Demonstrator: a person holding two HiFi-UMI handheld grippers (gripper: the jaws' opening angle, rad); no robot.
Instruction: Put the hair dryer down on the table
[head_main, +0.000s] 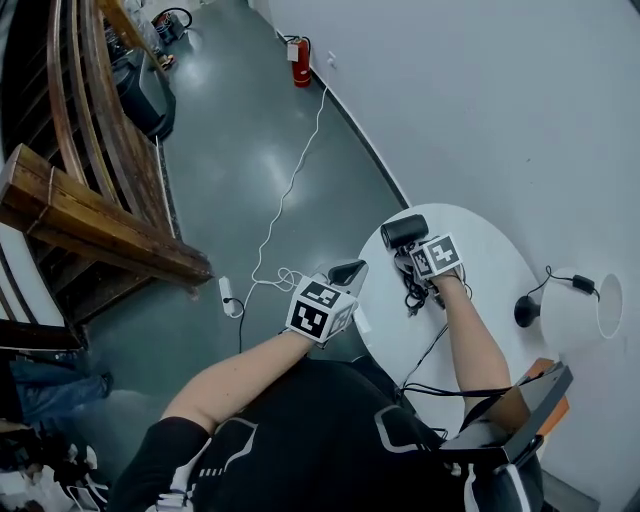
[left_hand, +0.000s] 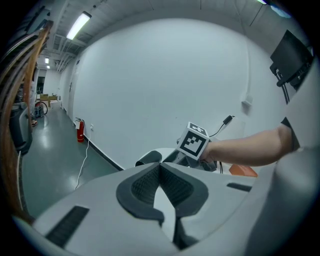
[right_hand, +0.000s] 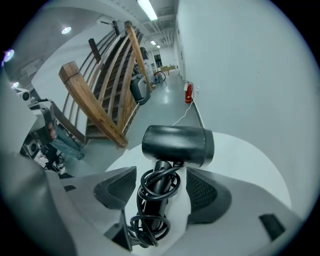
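Left of the round white table (head_main: 500, 290), the grey left gripper (head_main: 349, 272) hung idle. Its fingers were pressed together at the tips with nothing between them, judged parked clear of the work.

The right gripper (right_hand: 160, 186) had its fingers spread, neither pad (right_hand: 117, 187) touching the black plastic hair dryer (right_hand: 177, 144), which lay between them on the tabletop. Judged a release stance, weight on the table.

Long axis: the handle, wound in black cord (right_hand: 150, 230), ran along the fingers. The barrel sat crosswise just beyond the fingertips. Nozzle end: cannot tell.
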